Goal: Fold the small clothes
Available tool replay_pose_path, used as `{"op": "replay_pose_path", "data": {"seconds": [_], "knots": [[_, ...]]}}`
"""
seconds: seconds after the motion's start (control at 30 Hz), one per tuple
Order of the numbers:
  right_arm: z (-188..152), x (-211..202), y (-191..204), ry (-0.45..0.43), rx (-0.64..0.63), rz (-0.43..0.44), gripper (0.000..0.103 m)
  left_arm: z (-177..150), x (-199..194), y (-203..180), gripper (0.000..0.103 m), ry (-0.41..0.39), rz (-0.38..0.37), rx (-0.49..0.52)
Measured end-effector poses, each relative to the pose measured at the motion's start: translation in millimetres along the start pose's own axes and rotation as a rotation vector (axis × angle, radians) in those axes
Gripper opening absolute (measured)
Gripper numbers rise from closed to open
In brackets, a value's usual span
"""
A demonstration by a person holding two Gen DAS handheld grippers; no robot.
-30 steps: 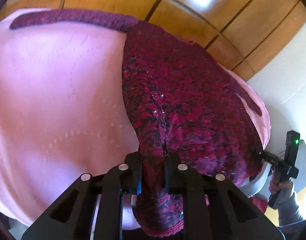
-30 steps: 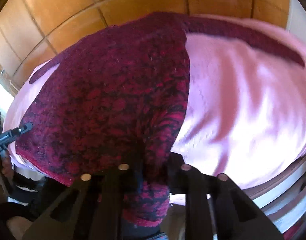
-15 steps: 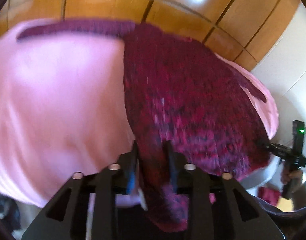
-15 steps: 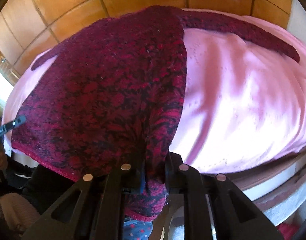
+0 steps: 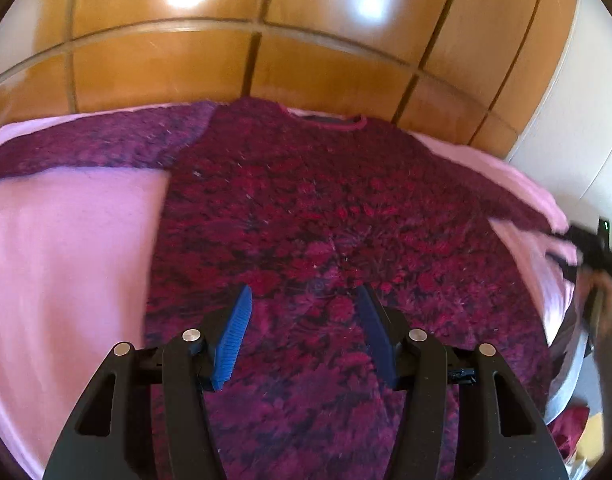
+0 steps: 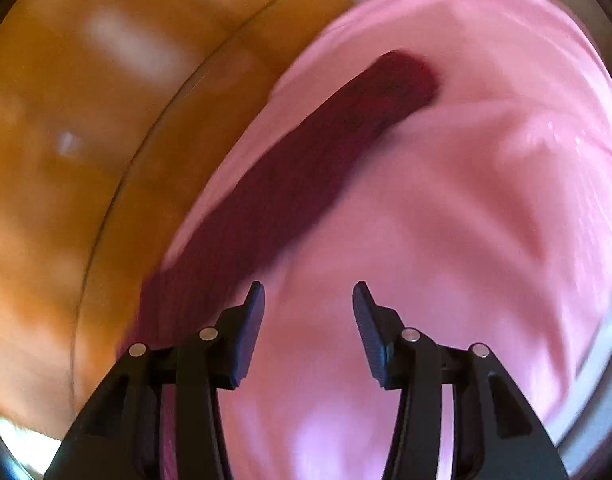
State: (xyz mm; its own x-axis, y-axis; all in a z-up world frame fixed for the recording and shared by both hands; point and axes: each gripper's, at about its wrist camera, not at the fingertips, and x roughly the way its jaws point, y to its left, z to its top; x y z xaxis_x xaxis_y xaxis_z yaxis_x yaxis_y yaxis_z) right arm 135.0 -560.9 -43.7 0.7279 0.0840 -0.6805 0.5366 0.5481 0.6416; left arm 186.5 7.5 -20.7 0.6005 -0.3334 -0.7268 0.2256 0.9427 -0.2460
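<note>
Across a pink bedspread (image 5: 66, 248), a dark red knitted sweater (image 5: 326, 220) lies spread flat, its neckline toward a wooden panelled wall (image 5: 166, 60) at the far side. Seen from the left wrist camera, one sleeve stretches out to the left over the pink cloth, the body fills the middle, and the other sleeve runs off to the right. The left gripper (image 5: 304, 332) sits above the lower part of the sweater's body with its two blue-padded fingers (image 5: 234, 336) spread wide apart, holding nothing; the knit shows in the gap between them. At the far right edge of that view, the right gripper (image 5: 590, 240) appears blurred near the end of the right sleeve. In the right wrist view, which is smeared by motion, the wooden wall fills the left side, and the sweater's sleeve (image 6: 306, 176) runs diagonally from lower left to upper right across the bedspread. The right gripper (image 6: 308, 332) is also spread open and empty, with bare pink cloth between its fingers and the sleeve just beyond its left finger.
</note>
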Motion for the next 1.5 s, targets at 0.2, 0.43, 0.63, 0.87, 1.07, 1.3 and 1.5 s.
{"op": "replay_pose_path", "data": {"seconds": [0.2,0.43,0.63,0.87,1.07,1.3,1.5], "knots": [[39.0,54.3,1.7,-0.002,0.106,-0.011,0.041,-10.6,20.2,9.3,0.054,0.049,0.016,-0.022],[59.1,52.7,19.4,-0.078,-0.149,-0.295,0.007,-19.7,20.7,10.1,0.054,0.067,0.03,-0.004],[56.0,60.4,18.2,-0.081,-0.18,-0.358,0.007,-22.3,17.7,15.5,0.054,0.057,0.013,-0.034],[48.3,40.4,117.0,-0.191,-0.452,-0.334,0.007,-12.8,10.7,25.0,0.054,0.051,-0.037,-0.094],[-46.7,64.1,250.4,-0.157,-0.789,-0.162,0.007,3.8,4.6,24.0,0.054,0.018,-0.062,-0.095],[-195.3,133.3,347.2,0.071,-1.038,0.002,0.007,29.9,3.0,38.5,0.054,0.002,-0.104,-0.149],[-269.8,153.2,360.8,0.216,-1.129,0.085,0.028,57.5,5.7,53.4,0.054,-0.037,-0.123,-0.19]]}}
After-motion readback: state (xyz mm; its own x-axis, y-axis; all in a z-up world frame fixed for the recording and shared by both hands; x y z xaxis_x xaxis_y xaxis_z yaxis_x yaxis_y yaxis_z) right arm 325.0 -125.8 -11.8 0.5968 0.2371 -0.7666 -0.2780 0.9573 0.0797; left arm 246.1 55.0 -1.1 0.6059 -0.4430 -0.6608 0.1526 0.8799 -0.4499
